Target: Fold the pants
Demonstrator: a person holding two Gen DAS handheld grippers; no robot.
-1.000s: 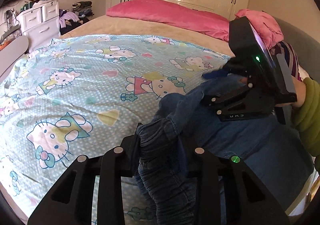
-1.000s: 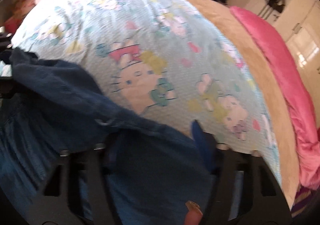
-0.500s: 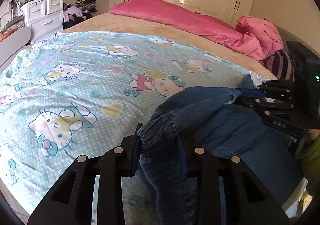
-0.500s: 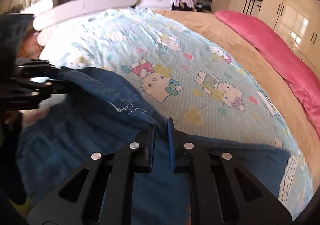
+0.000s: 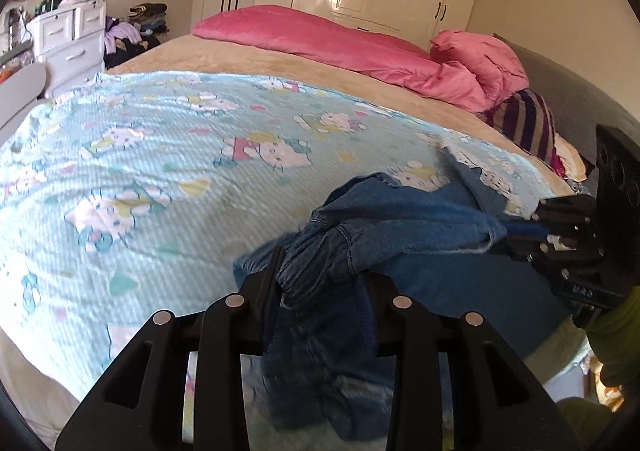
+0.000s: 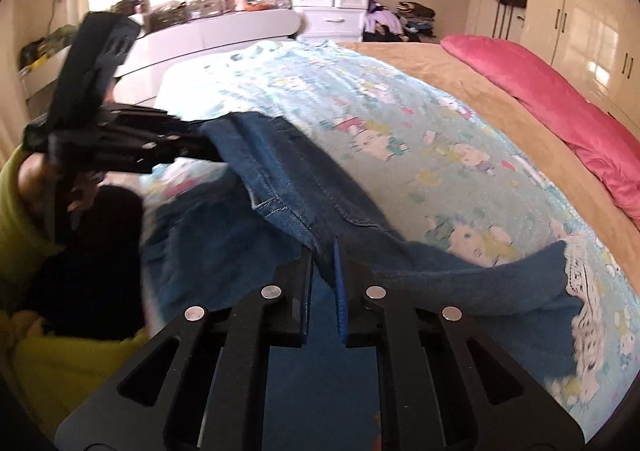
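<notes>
My left hand-held gripper (image 5: 324,287) was clamped on a bunched wad of the blue jeans (image 5: 400,219), which filled the gap between its fingers. My right hand-held gripper (image 6: 325,291) had its jaws nearly closed on a thin fold of the same denim. The jeans were stretched between the two, lifted over the near edge of the bed, with the rest lying on the Hello Kitty sheet (image 5: 160,155). A pink duvet (image 5: 328,39) lay along the far side.
</notes>
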